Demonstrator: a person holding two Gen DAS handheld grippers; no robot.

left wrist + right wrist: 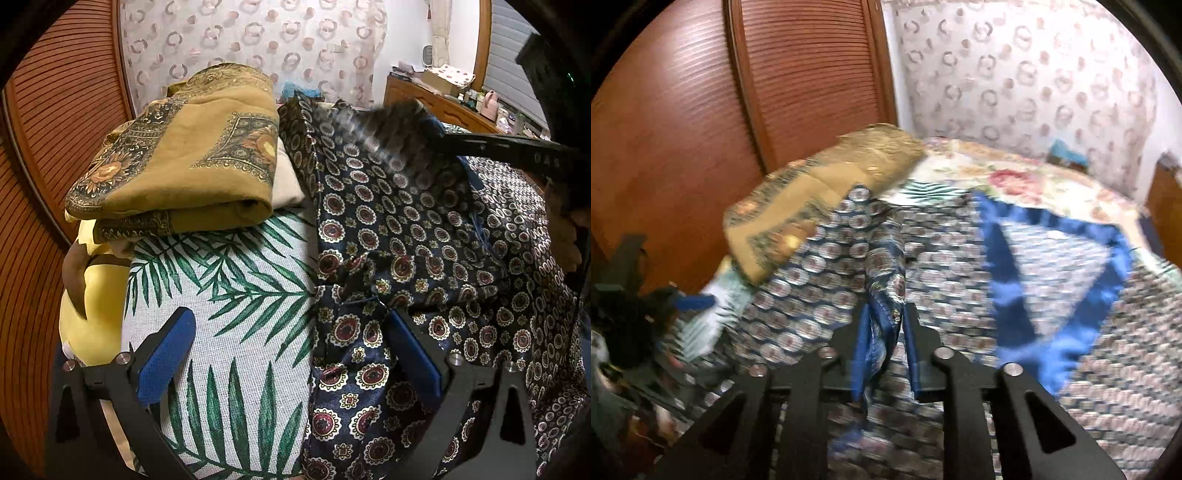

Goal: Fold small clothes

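Blue-padded fingers of the right gripper (884, 332) stood nearly together, pinching a raised fold of the navy medallion-print garment (886, 258) between them. That garment (406, 258) lay spread over the right part of the bed, part of its plain blue lining (1052, 295) turned up. On the left, the left gripper (291, 350) stood wide apart and held nothing, one pad above the palm-leaf cloth (240, 295), the other over the garment's edge. Folded mustard clothes (184, 166) were stacked toward the far left edge of the bed, beside the louvered wooden door (812, 74).
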